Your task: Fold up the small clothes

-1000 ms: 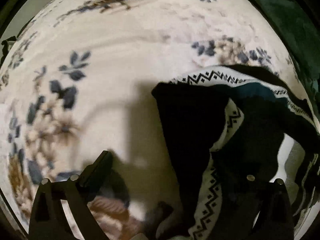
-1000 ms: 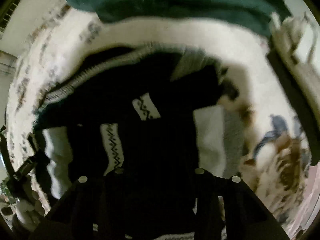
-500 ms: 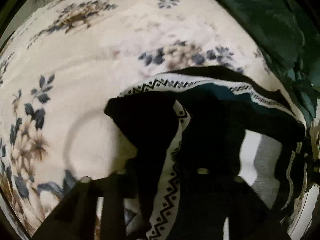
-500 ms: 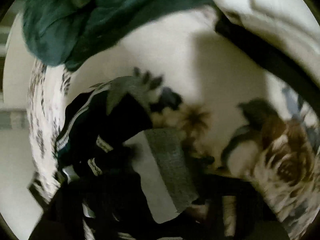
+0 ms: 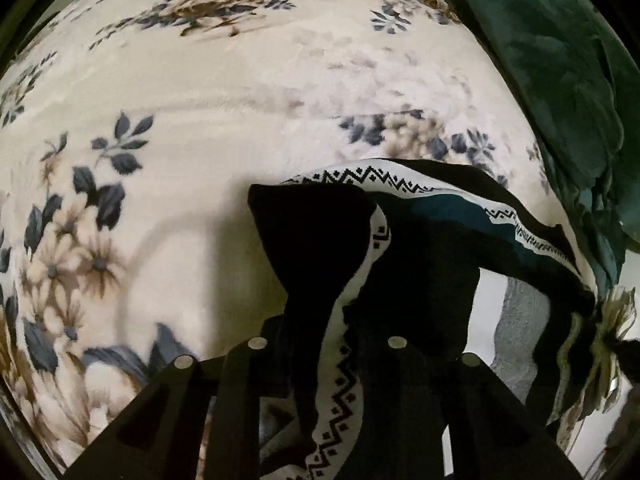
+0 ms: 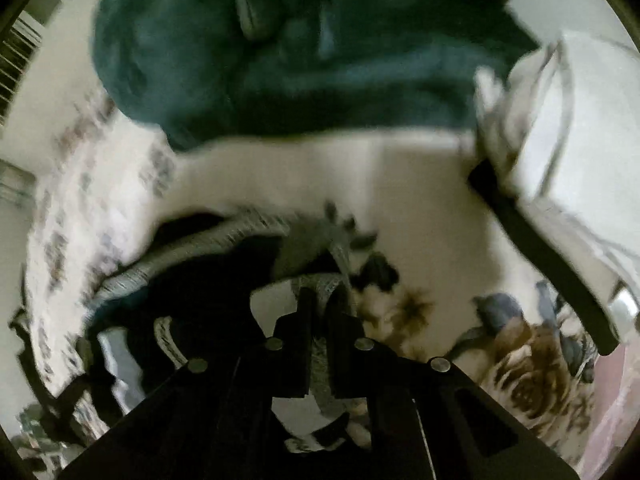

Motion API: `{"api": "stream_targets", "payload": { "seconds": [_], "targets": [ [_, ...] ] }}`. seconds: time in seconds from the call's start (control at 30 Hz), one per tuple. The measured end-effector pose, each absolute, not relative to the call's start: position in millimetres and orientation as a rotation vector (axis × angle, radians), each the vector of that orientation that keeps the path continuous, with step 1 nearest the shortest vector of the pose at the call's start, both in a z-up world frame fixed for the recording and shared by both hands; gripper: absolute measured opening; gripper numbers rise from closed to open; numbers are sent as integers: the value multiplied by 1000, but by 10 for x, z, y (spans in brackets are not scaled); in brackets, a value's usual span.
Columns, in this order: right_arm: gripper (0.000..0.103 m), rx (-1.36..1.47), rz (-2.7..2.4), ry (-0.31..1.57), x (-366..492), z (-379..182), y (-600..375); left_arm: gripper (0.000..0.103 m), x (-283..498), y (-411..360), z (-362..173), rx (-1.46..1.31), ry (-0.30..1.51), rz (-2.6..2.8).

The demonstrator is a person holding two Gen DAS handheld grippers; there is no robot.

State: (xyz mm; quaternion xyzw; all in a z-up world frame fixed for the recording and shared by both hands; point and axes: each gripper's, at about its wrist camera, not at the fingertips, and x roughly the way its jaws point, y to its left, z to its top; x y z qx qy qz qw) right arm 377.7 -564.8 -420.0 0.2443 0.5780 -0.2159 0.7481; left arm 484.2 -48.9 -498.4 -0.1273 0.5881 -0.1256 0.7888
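floral blanket (image 5: 200,92) fills both views; green cloth (image 6: 280,48) heaped along the upper frame. black garment (image 5: 420,280) with white zigzag trim lies at centre-right of the left view, lower left of the right view. left gripper (image 5: 324,344): jaws just reopened slightly, pinching a black fold. right gripper (image 6: 318,320): jaws pressed together on the grey edge.
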Motion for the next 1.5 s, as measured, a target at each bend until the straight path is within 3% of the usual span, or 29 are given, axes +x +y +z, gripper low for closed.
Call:
{"api": "stream_targets", "payload": {
  "seconds": [0.07, 0.13, 0.2, 0.27, 0.33, 0.5, 0.63, 0.7, 0.87, 1.0, 1.33, 1.5],
  "targets": [
    [19, 528, -509, 1346, 3806, -4352, -5693, 47, 4865, -519, -4967, -235, 1293, -247],
    [36, 532, -524, 1330, 3751, -4305, -5676, 79, 4875, -536, -4918, -203, 1281, -241],
    [57, 508, -500, 1271, 3686, -4158, -5540, 87, 4831, -504, -4816, -181, 1253, -223],
    [64, 492, -395, 1221, 3631, -4060, -5296, 87, 4793, -504, -4736, -171, 1229, -213],
    [68, 474, -310, 1248, 3631, -4138, -5118, 95, 4760, -529, -4720, -157, 1224, -215],
    [68, 472, -363, 1453, 3640, -4747, -5053, 95, 4745, -698, -5046, -80, 1320, -230],
    [75, 640, -289, 1340, 3452, -4352, -5141, 95, 4605, -623, -4743, -93, 1246, -256],
    [84, 685, -283, 1301, 3228, -4063, -5162, 95, 4475, -606, -4493, -94, 1205, -261],
    [89, 678, -288, 1274, 2502, -3350, -5258, 95, 3917, -804, -3911, -76, 1158, -328],
    [90, 659, -323, 1316, 1846, -3102, -5442, 95, 3175, -1269, -3681, 8, 1159, -401],
    [90, 545, -339, 1463, 1009, -3241, -6270, 95, 976, -3059, -4535, -95, 1656, -677],
    [90, 499, -308, 1476, 1191, -3351, -6521, 95, 429, -3752, -4887, 24, 1726, -697]
  ]
}}
